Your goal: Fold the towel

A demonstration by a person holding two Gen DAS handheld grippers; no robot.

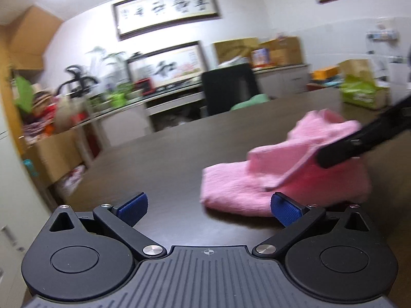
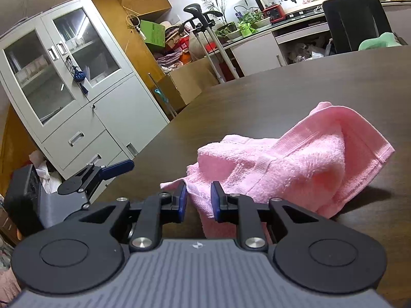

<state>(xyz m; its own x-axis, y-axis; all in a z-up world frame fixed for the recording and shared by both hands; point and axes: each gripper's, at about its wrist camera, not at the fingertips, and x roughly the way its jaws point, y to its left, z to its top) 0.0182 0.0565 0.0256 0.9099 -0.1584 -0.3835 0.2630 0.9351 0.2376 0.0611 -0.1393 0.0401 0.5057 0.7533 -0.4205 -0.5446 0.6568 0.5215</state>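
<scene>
A pink towel (image 1: pixel 285 179) lies crumpled in a loose heap on the dark wooden table (image 1: pixel 164 159). My left gripper (image 1: pixel 209 209) is wide open and empty, just left of the towel's near edge. In the right wrist view the towel (image 2: pixel 295 164) fills the middle right. My right gripper (image 2: pixel 198 201) has its jaws narrowed around a near edge of the towel, with a small gap between the blue pads; whether it pinches the cloth is unclear. The right gripper also shows in the left wrist view (image 1: pixel 364 141), over the towel. The left gripper shows at the left in the right wrist view (image 2: pixel 113 169).
A black office chair (image 2: pixel 357 23) and a green cushion (image 2: pixel 380 41) stand behind the table's far edge. A grey cabinet (image 2: pixel 66 84) stands at left. A green box (image 1: pixel 362 92) sits on the table at far right. Counters hold plants and boxes.
</scene>
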